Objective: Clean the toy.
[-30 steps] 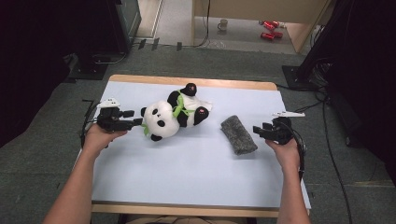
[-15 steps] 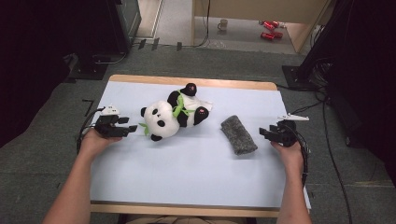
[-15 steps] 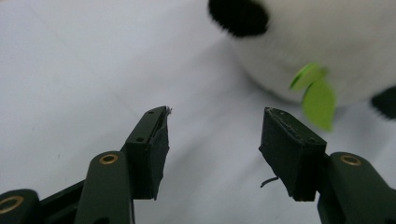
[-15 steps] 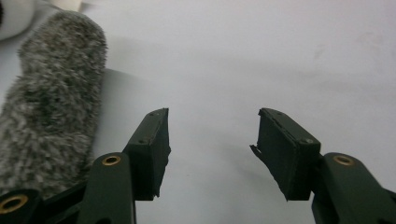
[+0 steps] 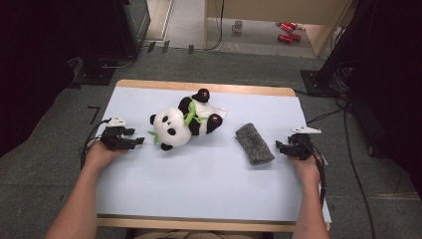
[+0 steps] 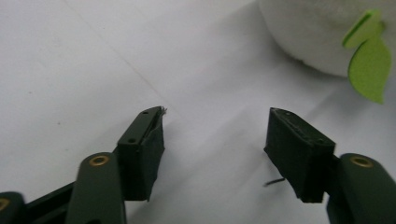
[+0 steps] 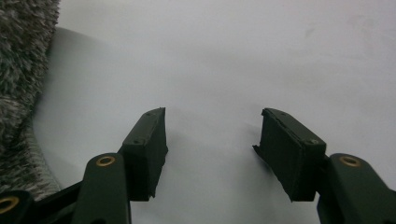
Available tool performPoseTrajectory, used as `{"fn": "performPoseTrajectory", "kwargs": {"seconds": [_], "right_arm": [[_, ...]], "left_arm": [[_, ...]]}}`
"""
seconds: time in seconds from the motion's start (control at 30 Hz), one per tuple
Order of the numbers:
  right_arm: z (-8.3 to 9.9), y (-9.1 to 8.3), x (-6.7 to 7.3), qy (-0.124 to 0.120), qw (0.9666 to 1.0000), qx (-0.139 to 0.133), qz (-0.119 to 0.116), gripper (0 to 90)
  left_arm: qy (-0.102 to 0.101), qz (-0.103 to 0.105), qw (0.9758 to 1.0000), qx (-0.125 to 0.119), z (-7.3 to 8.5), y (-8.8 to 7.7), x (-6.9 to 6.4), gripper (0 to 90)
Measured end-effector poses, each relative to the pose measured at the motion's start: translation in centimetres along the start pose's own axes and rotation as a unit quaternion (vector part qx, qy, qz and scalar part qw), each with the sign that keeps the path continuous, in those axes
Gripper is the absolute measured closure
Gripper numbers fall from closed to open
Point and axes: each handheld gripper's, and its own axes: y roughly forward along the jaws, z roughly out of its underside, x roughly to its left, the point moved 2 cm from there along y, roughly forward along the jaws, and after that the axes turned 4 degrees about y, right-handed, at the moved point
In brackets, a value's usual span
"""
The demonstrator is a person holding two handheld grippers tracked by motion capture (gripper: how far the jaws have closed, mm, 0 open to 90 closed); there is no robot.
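Note:
A plush panda (image 5: 186, 123) with a green leaf collar lies on its back on the white table sheet (image 5: 199, 179), a little left of centre. My left gripper (image 5: 140, 142) rests low at the table's left, pointing at the panda's head, a short gap away. Its jaws have just been opening and hold nothing; in the left gripper view (image 6: 215, 140) the panda's white fur (image 6: 308, 32) and green leaf (image 6: 371, 65) show at the top right. My right gripper (image 5: 278, 147) sits at the right, just beside a grey fuzzy roll (image 5: 254, 144). It is open and empty (image 7: 212, 140), its jaws also just opening, with the roll (image 7: 21, 93) at the left edge.
The wooden table edge (image 5: 199, 87) runs along the back. Beyond it on the floor stand a mug (image 5: 238, 25) and red cans (image 5: 287, 31). Cables (image 5: 348, 149) trail over the floor at the right. Bare sheet stretches in front of the panda.
Both hands have sunk toward the table. The left gripper drew back to the left, away from the panda's head. Both grippers' jaws stand a little wider. Panda and roll have not moved.

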Motion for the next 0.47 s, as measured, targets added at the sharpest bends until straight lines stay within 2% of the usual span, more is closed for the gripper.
{"fn": "performPoseTrajectory", "kwargs": {"seconds": [0.07,0.1,0.23,0.47], "right_arm": [[0.25,0.04,-0.09,0.008,0.9999,-0.010,-0.011,35.8],[0.33,0.07,-0.07,0.008,0.9998,-0.012,-0.016,33.8],[0.65,0.17,0.18,-0.004,0.9996,-0.023,-0.015,30.2],[0.67,0.18,0.23,-0.006,0.9996,-0.023,-0.014,30.0]], "left_arm": [[-0.019,0.006,0.9998,-0.005,-0.02,0.01,0.10,33.4],[-0.019,0.006,0.9998,-0.006,0.00,0.01,0.11,33.4],[-0.003,-0.002,0.9998,-0.017,0.36,0.05,-0.11,33.3],[0.002,-0.004,0.9999,-0.016,0.38,0.08,-0.21,32.6]]}}
